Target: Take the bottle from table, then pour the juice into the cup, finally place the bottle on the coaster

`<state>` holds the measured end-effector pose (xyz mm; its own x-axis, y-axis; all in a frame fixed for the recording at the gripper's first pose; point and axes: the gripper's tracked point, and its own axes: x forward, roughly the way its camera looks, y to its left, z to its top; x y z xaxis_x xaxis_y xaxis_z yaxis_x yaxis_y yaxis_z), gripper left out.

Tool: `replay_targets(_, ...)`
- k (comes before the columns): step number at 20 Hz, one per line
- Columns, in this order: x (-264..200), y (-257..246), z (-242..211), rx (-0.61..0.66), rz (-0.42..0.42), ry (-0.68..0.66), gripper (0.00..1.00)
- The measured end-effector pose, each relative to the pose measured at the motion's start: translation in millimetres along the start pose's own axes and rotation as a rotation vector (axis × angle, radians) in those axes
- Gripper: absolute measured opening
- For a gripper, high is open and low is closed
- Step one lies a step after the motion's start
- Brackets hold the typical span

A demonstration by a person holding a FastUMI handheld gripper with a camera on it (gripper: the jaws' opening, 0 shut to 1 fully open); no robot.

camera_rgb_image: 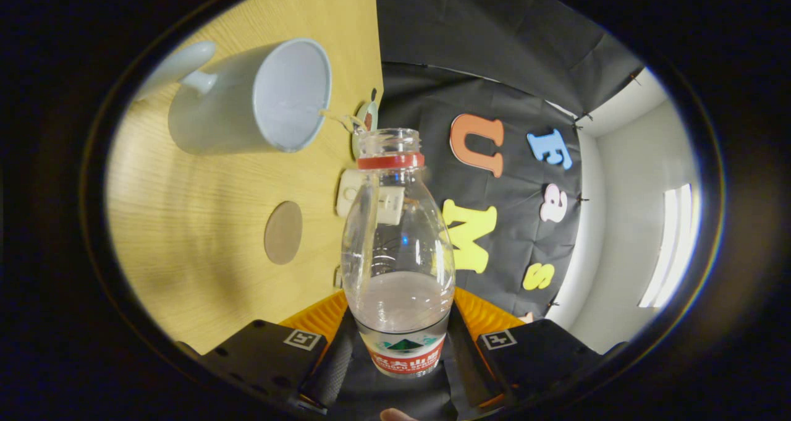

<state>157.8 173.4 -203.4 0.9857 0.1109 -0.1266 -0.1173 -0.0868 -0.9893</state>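
Observation:
A clear plastic bottle (398,248) with a red neck ring and no cap sits between my fingers, and my gripper (399,322) is shut on its lower body. The whole view is rolled sideways, so the bottle is tipped. A thin stream of liquid runs from its mouth into the white mug (256,99) beyond the fingers. Some pale liquid remains in the bottle's lower part. A round brown coaster (283,232) lies flat on the wooden table (204,235), nearer to me than the mug and apart from it.
A small cream box-shaped object (351,192) and a small round item (367,119) lie at the table's far edge, behind the bottle. The black cloth wall (494,87) hangs past that edge. A fingertip (395,415) shows below the bottle.

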Motion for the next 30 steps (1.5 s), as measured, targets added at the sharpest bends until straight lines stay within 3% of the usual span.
replay_targets(30, 9.4, -31.2, -1.8, -0.112, -0.030, -0.008, 0.79)
